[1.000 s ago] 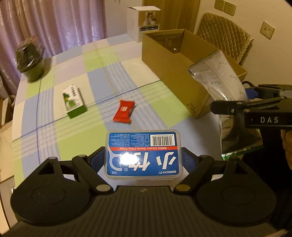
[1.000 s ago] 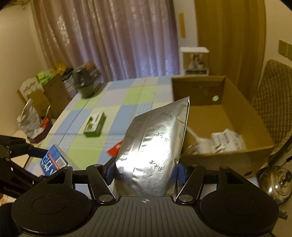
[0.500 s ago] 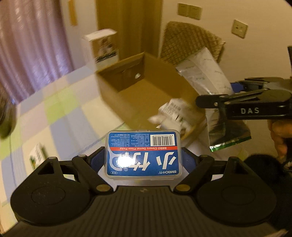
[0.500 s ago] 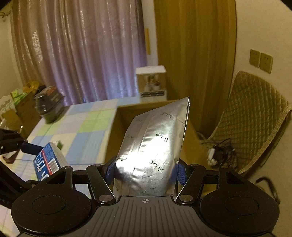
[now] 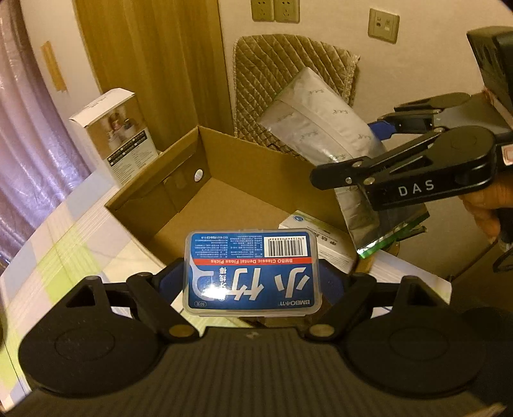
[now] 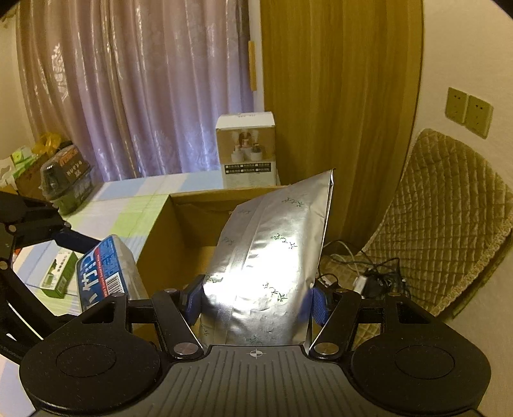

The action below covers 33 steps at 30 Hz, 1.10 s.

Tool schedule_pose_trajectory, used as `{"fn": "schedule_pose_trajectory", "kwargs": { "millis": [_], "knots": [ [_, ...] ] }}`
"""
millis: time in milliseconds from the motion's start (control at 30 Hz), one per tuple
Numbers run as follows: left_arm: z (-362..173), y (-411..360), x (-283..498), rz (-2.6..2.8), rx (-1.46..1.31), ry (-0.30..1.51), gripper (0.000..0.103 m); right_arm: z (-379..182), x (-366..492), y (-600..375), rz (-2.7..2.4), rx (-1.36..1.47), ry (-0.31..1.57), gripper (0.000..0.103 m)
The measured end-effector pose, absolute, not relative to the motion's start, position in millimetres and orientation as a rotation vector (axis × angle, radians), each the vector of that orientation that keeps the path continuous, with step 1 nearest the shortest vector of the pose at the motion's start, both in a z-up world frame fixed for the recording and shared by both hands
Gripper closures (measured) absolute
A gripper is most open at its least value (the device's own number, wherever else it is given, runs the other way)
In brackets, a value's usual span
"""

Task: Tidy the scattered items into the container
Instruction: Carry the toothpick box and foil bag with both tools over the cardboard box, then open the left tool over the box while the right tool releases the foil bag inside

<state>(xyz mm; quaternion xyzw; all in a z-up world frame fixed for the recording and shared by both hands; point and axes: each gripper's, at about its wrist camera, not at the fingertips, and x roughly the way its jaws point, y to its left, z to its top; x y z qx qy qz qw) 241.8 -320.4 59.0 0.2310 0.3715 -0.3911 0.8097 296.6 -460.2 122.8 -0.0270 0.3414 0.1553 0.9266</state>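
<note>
Left gripper: pinching dental floss pick box, hovering over cardboard box.
Right gripper: clamping silver foil pouch above cardboard box.

Quilted chair against wall; purple curtains behind; wall sockets above chair.

Behind the silver pouch we lose most of the cardboard box's interior. Inside that box, the white carton is half covered by the floss case, its print too small for us to read.
</note>
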Motion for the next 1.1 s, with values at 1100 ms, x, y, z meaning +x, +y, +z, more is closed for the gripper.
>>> {"fn": "schedule_pose_trajectory", "kwargs": {
  "millis": [1100],
  "knots": [
    [29.5,-314.1,271.0,-0.809,0.593,0.776,0.012,103.8,332.9,-445.7,0.38,-0.128,0.726,0.037]
  ]
}}
